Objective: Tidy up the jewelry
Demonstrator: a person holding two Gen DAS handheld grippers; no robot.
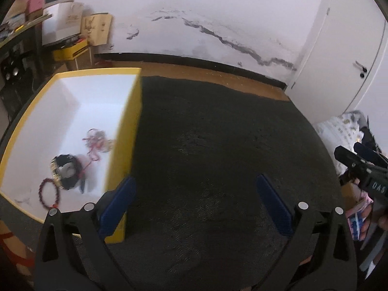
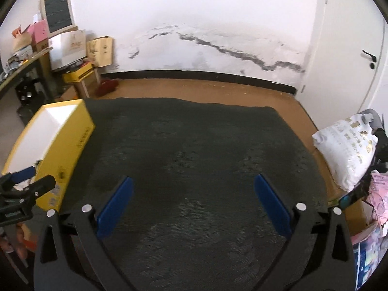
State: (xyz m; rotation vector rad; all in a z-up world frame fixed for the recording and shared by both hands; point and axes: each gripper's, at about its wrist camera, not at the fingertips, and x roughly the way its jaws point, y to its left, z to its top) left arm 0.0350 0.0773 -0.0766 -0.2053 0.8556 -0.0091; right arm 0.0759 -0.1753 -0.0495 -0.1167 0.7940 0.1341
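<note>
A yellow box [image 1: 132,126] with a white inside stands on the left of a dark mat [image 1: 218,145]. In it lie a dark red bead bracelet [image 1: 49,194], a black and gold piece [image 1: 64,172] and a tangle of red and gold jewelry [image 1: 97,141]. My left gripper [image 1: 196,189] is open and empty, just right of the box's near corner. My right gripper [image 2: 194,189] is open and empty over the mat [image 2: 194,145]. The box also shows in the right wrist view [image 2: 63,150], its contents hidden. Each gripper shows at the other view's edge.
A white printed bag [image 2: 344,148] and colourful packets [image 2: 375,194] lie at the mat's right edge. Boxes and shelves [image 2: 72,46] stand at the back left by a cracked white wall. A door [image 2: 351,48] is at the right.
</note>
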